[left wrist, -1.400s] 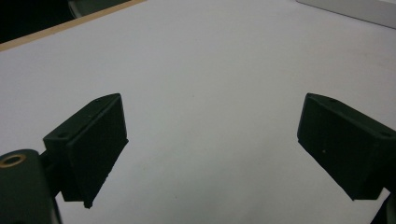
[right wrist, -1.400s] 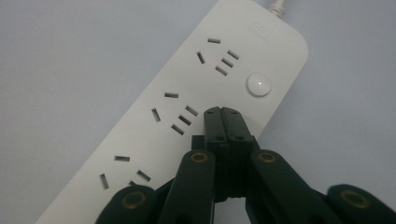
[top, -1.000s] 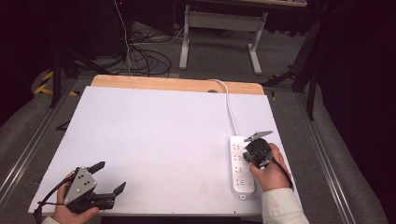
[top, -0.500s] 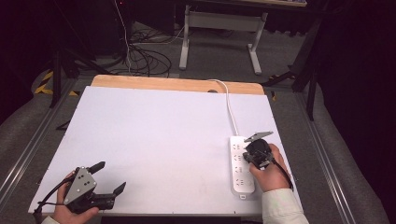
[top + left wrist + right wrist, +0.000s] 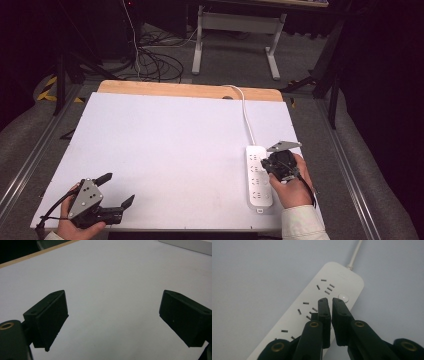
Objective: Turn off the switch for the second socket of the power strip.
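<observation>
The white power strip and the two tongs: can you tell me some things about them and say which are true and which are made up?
1. The power strip lies near the right edge of the white table. True.
2. The left tongs are squeezed shut. False: their jaws stand wide apart over bare table.
3. The right tongs hang over the power strip, close to its round button. True.
4. A plug is stuck in one of the strip's sockets. False: every socket in sight is free.
5. The strip's white cord runs toward the person. False: it runs away to the table's far edge.
</observation>
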`<state>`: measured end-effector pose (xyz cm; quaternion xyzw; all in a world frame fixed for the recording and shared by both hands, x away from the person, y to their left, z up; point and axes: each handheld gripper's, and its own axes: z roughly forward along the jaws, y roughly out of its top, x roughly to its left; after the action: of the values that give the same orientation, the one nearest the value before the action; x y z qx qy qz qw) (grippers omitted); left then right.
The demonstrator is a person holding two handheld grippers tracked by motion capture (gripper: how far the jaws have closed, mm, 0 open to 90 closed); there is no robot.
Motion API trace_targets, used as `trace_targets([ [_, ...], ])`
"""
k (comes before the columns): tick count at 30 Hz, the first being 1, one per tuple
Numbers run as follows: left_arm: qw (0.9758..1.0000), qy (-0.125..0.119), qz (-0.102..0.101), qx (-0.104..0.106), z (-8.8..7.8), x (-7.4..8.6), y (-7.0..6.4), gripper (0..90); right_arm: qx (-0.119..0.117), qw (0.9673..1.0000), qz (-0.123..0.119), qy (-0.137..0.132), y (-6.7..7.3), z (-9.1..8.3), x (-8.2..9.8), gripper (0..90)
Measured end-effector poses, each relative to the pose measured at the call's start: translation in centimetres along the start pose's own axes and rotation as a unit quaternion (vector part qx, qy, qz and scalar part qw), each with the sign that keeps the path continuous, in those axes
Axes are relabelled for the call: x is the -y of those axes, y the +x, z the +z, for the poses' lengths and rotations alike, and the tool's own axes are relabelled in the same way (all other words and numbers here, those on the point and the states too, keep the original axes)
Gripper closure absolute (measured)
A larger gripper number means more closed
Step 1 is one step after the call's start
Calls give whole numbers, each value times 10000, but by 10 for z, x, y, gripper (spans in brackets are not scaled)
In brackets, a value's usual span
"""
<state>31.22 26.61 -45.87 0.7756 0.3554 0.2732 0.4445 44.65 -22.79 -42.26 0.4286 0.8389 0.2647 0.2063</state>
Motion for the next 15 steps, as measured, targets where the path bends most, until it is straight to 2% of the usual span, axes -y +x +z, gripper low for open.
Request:
trace_targets([
  [10, 10000, -2, -13, -12, 1, 0, 0, 90, -20, 9995, 23, -321, -2, -23, -7, 849],
  [15, 10000, 0, -11, -11, 1, 0, 0, 90, 1, 9995, -5, -329, -1, -25, -8, 850],
])
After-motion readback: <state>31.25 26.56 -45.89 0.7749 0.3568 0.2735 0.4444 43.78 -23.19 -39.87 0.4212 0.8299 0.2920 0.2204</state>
